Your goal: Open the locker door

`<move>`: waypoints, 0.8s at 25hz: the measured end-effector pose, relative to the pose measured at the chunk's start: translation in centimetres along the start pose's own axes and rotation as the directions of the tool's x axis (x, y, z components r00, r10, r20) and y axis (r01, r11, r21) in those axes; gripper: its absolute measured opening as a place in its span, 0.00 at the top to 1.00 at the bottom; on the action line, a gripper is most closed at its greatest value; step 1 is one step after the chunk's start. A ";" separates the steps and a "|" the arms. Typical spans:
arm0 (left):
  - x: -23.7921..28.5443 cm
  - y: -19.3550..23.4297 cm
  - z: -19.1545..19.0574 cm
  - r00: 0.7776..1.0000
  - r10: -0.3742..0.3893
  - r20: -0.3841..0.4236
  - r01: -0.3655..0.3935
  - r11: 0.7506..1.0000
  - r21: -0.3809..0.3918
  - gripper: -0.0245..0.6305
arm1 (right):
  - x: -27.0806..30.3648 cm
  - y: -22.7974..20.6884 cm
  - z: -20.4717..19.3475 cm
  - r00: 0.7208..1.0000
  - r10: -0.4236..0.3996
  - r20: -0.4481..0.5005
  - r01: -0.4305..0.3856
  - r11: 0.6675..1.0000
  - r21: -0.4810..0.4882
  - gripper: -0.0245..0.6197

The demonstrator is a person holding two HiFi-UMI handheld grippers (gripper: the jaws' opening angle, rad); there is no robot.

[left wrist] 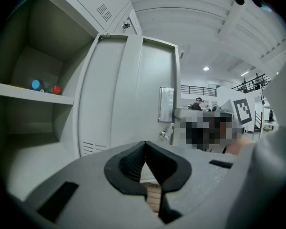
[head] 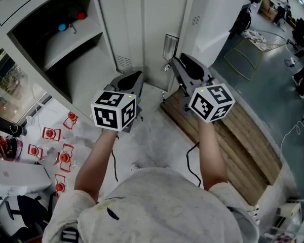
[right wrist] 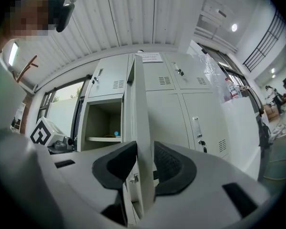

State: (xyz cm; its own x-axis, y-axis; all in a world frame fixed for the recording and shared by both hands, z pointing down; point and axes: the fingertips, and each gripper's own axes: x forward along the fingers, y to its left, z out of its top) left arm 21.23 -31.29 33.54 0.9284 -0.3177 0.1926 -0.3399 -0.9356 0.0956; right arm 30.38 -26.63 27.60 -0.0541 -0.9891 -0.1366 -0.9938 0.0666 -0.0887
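The grey locker door (head: pixel 162 19) stands swung open, and its compartment (head: pixel 66 44) shows a shelf with a blue thing (head: pixel 62 27) and a red thing (head: pixel 81 15). My right gripper (head: pixel 175 61) is at the door's free edge, just below the clear label holder (head: pixel 170 45). In the right gripper view the door's edge (right wrist: pixel 139 104) runs between the jaws of the right gripper (right wrist: pixel 144 149); the left pad lies against it and a thin gap shows at the right pad. My left gripper (head: pixel 135 77) hovers before the door (left wrist: pixel 133 89), and this left gripper (left wrist: pixel 144 144) is shut on nothing.
A wooden pallet (head: pixel 233 135) lies on the floor at the right, with a black cable (head: pixel 192 161) beside it. Several red items (head: pixel 55 140) are scattered on the floor at the left. More closed lockers (right wrist: pixel 181 109) stand next to the open one. A white cabinet (head: pixel 218 19) stands right of the door.
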 end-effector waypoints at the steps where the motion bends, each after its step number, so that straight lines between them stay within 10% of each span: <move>1: -0.1 -0.1 0.0 1.000 0.001 0.001 -0.001 1.000 -0.002 0.95 | -0.1 0.1 0.0 1.000 0.003 0.000 -0.003 1.000 0.002 0.82; 20: -2.5 -1.2 -1.0 0.997 0.081 0.001 -0.081 0.996 -0.030 0.95 | -1.7 1.1 0.4 0.999 0.038 0.002 -0.038 0.999 0.004 0.81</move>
State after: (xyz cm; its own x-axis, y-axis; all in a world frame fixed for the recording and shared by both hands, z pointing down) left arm 19.15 -29.19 33.96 0.8979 -0.3926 0.1989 -0.4183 -0.9018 0.1085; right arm 29.37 -24.85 27.31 -0.0920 -0.9856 -0.1421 -0.9906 0.1051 -0.0871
